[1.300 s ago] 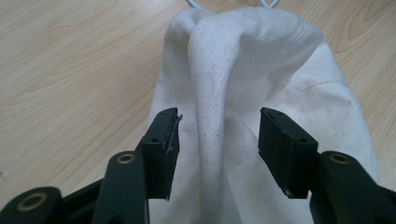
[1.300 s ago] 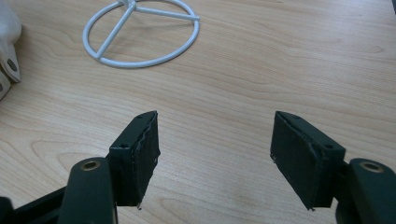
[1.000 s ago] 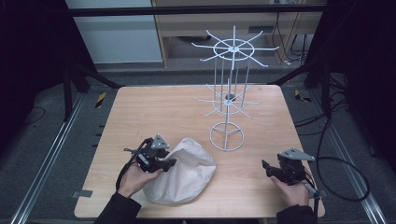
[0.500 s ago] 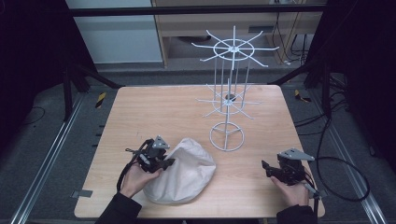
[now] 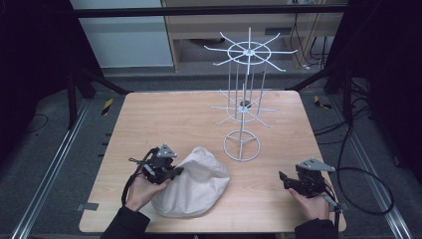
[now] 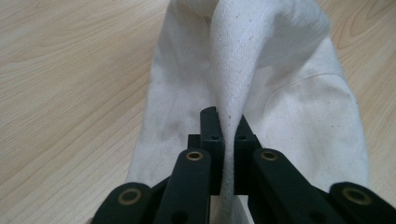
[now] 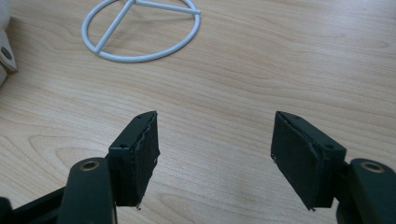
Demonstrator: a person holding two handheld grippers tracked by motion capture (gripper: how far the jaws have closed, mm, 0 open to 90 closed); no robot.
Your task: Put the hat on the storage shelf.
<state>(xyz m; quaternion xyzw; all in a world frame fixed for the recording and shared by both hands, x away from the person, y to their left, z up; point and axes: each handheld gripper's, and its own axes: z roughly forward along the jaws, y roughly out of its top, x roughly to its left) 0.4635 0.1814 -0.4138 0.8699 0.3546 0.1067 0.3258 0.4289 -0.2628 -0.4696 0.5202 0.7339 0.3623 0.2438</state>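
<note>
Right, the left tongs [image 6: 223, 135] are clamped on a raised fold of the white cloth bag [image 5: 196, 183], and the left gripper view makes it plain: both jaws are pressed together with a ridge of the fabric standing up between them. That pinch sits at the bag's left edge, seen from above, which looks like a sensible place to take it, since a gathered fold gives the jaws something to bite where flat cloth would slip away. The bag itself lies slumped on the near part of the surface [image 5: 164, 119], just in front of the white wire rack [image 5: 242, 109] and to its left, not touching the ring base.

Over on the other side, the right tongs [image 7: 215, 154] are spread wide with nothing between them, bare wood showing through the gap. They rest low near the front right corner of the surface, well apart from the bag. From their own view the rack's ring base [image 7: 140, 28] lies ahead, so the hand seems parked and ready, probably waiting to take a second hold once the cloth comes up. The rack's prongs stand bare, and that may be where the bag is headed.
</note>
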